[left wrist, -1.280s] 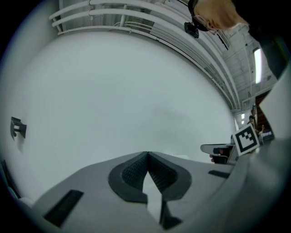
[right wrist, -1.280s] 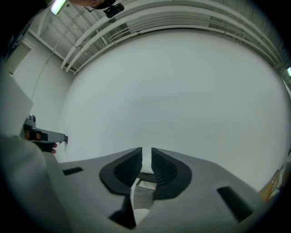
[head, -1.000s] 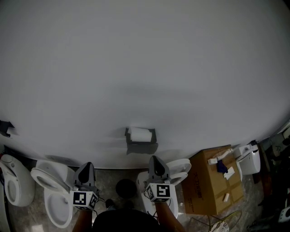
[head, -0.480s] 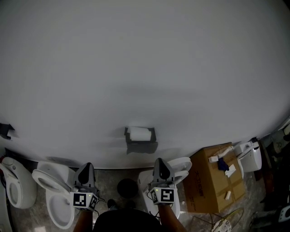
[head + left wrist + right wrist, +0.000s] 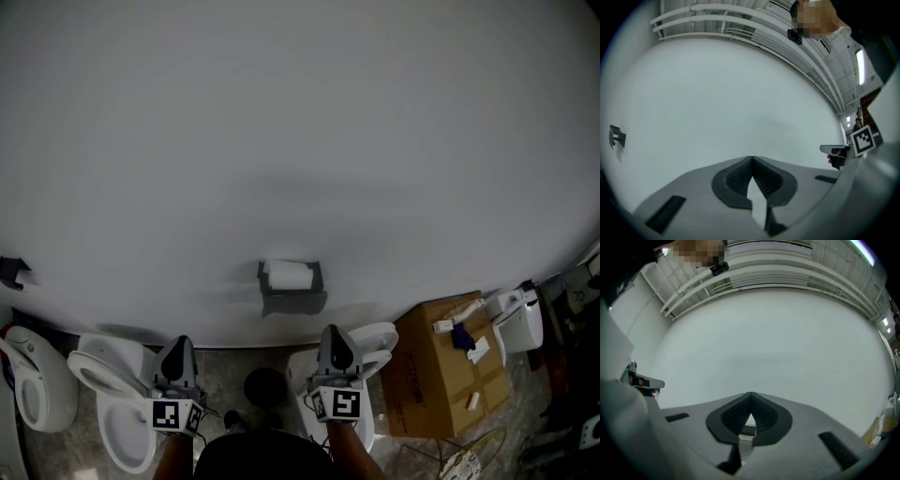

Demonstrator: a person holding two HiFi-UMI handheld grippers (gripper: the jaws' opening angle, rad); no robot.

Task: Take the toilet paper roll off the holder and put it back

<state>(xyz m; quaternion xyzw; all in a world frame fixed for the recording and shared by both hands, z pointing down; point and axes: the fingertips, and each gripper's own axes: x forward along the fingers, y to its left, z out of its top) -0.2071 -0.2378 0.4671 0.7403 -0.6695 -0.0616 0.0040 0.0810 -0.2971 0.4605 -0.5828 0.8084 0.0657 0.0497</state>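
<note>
Low before the wall, the left gripper (image 5: 179,341) and right gripper (image 5: 331,332) were clenched empty, well short of the roll (image 5: 289,275) on its holder (image 5: 294,302); reaching and opening seemed next.

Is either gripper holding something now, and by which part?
Nothing is held. The left gripper and the right gripper are shut and empty; the toilet paper roll sits on its holder.

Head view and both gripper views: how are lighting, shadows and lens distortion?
Head view: dim light; the wall bows at its base from the wide lens, and the holder of the toilet paper roll throws a soft shadow below. Left gripper view: strong fisheye, black corners, the shut left claw soft. Right gripper view: same curvature, ceiling pipes bent.
</note>
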